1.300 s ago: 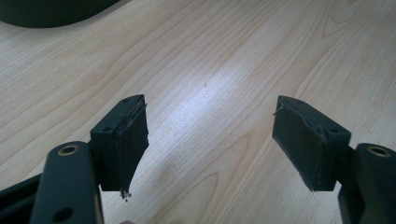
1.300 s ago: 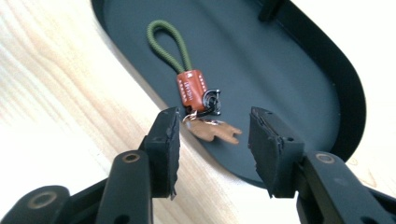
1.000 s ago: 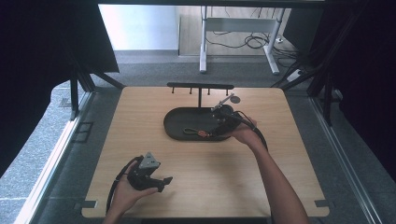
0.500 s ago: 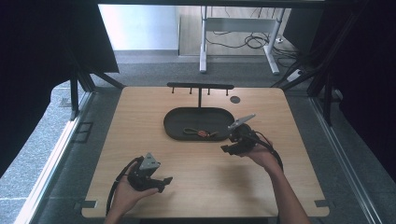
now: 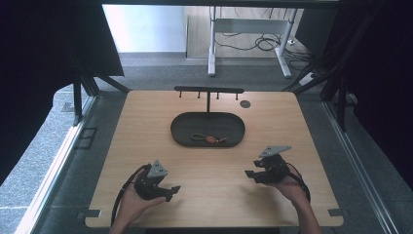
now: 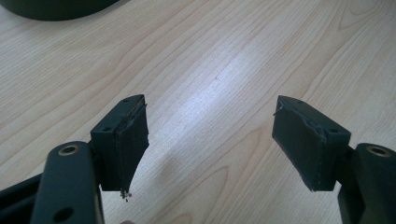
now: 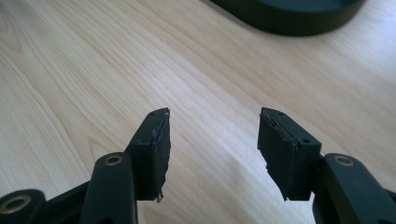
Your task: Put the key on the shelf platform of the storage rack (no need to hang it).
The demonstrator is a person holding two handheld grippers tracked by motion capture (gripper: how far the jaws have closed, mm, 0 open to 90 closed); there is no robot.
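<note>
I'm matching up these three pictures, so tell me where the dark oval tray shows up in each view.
High view: the oval tray lies mid-table, beyond both grippers, in front of the black hook rack.
Left gripper view: its dark edge cuts the top left corner.
Right gripper view: its dark edge runs along the top right.
Shared landmark: the light wooden tabletop around the tray.

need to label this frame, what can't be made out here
- The small cord-like item in the dark oval tray: too small in the high view to identify.
- That tray in both gripper views: cut off by the top edge.
- The person's forearms: cut off by the high view's bottom edge.
</note>
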